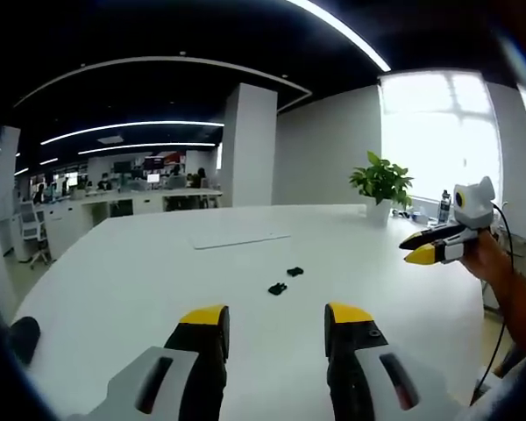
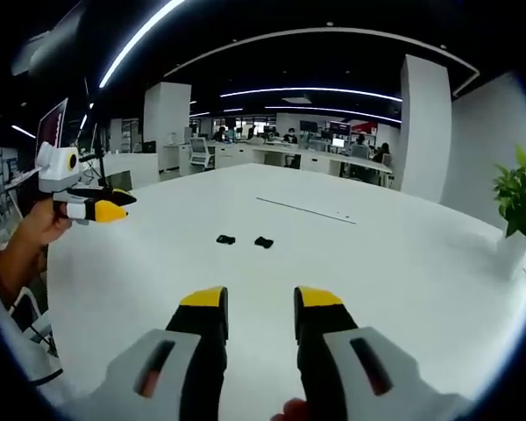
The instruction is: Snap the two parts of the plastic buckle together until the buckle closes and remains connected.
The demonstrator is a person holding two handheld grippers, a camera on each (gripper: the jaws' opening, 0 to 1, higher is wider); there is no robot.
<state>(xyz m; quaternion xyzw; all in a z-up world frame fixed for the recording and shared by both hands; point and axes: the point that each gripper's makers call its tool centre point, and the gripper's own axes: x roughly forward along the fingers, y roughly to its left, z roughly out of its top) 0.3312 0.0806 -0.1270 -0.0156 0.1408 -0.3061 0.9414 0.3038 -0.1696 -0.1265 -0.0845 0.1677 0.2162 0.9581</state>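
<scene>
Two small black buckle parts lie apart on the white table (image 1: 158, 263): one buckle part (image 1: 278, 288) nearer me and the other buckle part (image 1: 294, 272) just beyond it. The right gripper view shows the same two as a left buckle part (image 2: 225, 239) and a right buckle part (image 2: 263, 242), a short gap between them. My left gripper (image 1: 276, 317) hovers open above the table, short of the parts, nothing between its yellow-tipped jaws. My right gripper (image 2: 259, 303) is open too, also short of the parts; it appears as the right gripper (image 1: 421, 250) held by a hand at the table's side.
A potted plant (image 1: 383, 186) and a bottle (image 1: 444, 207) stand at the table's far edge by a bright window. A flat white sheet (image 1: 239, 239) lies beyond the buckle parts. Office desks with people fill the background, and a white column (image 1: 248, 145) rises behind the table.
</scene>
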